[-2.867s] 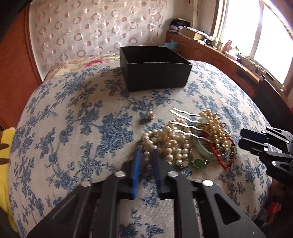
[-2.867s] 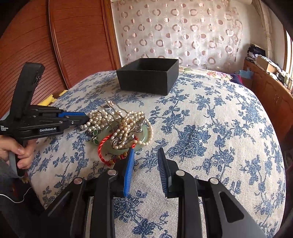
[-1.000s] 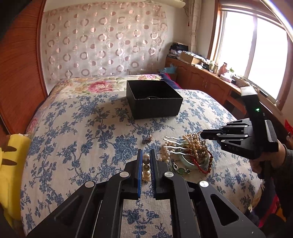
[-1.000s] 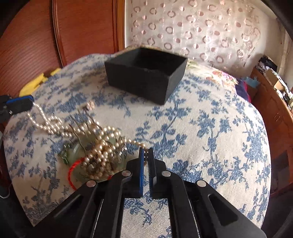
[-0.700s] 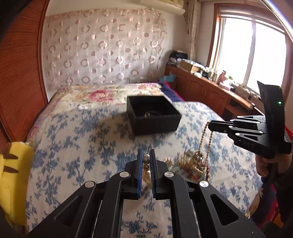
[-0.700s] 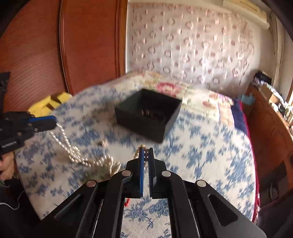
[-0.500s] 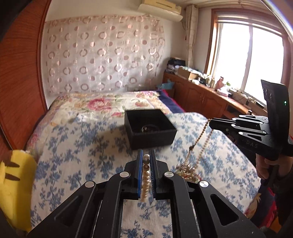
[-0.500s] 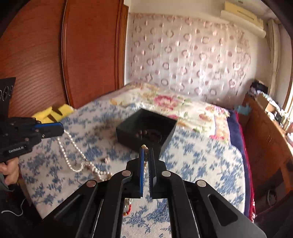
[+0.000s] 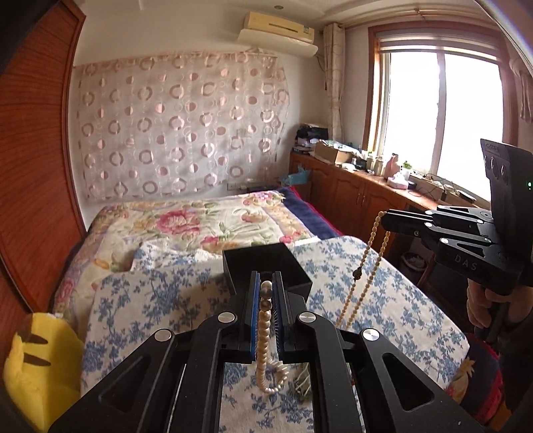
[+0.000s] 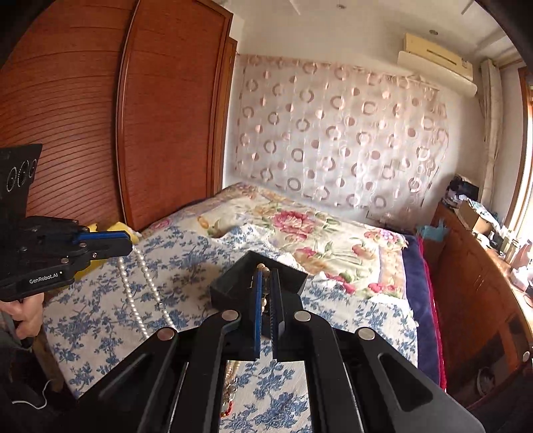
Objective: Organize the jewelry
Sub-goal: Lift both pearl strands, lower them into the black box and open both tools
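Both the left gripper [image 9: 267, 288] and right gripper [image 10: 265, 286] are matte black with blue finger pads, silver screws and white lettering.

Setting: a home bedroom. A bed [image 9: 200, 226] fills the middle of the room, covered by a floral quilt [image 10: 299, 229] with a blue-flowered cloth [image 9: 160, 293] laid over it. A wooden wardrobe [image 10: 100, 126] with ribbed doors stands along one side. A sheer curtain [image 9: 180, 126] patterned with circles hangs on the far wall below a wall-mounted air conditioner [image 9: 278, 31]. A low wooden cabinet [image 9: 349, 193], its top cluttered with household items, runs under a bright window [image 9: 443, 113].
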`<control>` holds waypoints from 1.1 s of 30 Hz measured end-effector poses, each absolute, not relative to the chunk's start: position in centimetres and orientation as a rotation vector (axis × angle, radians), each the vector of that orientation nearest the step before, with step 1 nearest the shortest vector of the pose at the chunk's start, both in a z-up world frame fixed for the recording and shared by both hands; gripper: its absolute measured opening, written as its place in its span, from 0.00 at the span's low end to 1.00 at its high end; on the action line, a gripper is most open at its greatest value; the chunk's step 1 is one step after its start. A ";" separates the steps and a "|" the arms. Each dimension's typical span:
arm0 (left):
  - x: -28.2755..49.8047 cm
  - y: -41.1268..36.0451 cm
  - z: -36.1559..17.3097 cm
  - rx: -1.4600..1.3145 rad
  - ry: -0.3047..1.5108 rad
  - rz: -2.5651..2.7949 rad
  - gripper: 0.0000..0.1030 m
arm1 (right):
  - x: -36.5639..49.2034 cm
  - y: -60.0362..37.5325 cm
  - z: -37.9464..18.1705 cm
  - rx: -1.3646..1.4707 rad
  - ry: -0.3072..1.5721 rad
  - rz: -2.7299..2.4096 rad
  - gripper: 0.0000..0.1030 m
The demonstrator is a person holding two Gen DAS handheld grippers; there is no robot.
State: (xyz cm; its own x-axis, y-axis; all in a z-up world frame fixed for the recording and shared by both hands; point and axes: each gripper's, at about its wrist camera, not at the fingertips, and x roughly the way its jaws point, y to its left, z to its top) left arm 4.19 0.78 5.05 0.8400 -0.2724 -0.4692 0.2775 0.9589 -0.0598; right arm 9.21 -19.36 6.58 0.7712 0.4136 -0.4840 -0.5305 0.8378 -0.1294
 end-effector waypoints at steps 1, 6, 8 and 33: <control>4.4 0.8 5.4 0.009 0.491 -0.294 0.06 | 9.2 -19.4 6.9 -0.267 0.452 0.518 0.05; 4.9 0.5 6.8 0.018 0.468 -0.291 0.06 | 9.5 -19.1 8.1 -0.270 0.431 0.517 0.05; 5.1 0.5 7.2 0.022 0.457 -0.286 0.06 | 10.0 -18.8 8.5 -0.273 0.426 0.515 0.05; 11.4 0.2 11.4 0.041 0.388 -0.295 0.06 | 22.0 -15.9 9.7 -0.316 0.405 0.482 0.05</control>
State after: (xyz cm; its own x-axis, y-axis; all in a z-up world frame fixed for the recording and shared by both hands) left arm 11.35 0.24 11.37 0.8834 -0.2756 -0.3789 0.2913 0.9565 -0.0165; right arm 22.02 -15.93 9.69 0.8098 0.3816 -0.4457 -0.5044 0.8408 -0.1967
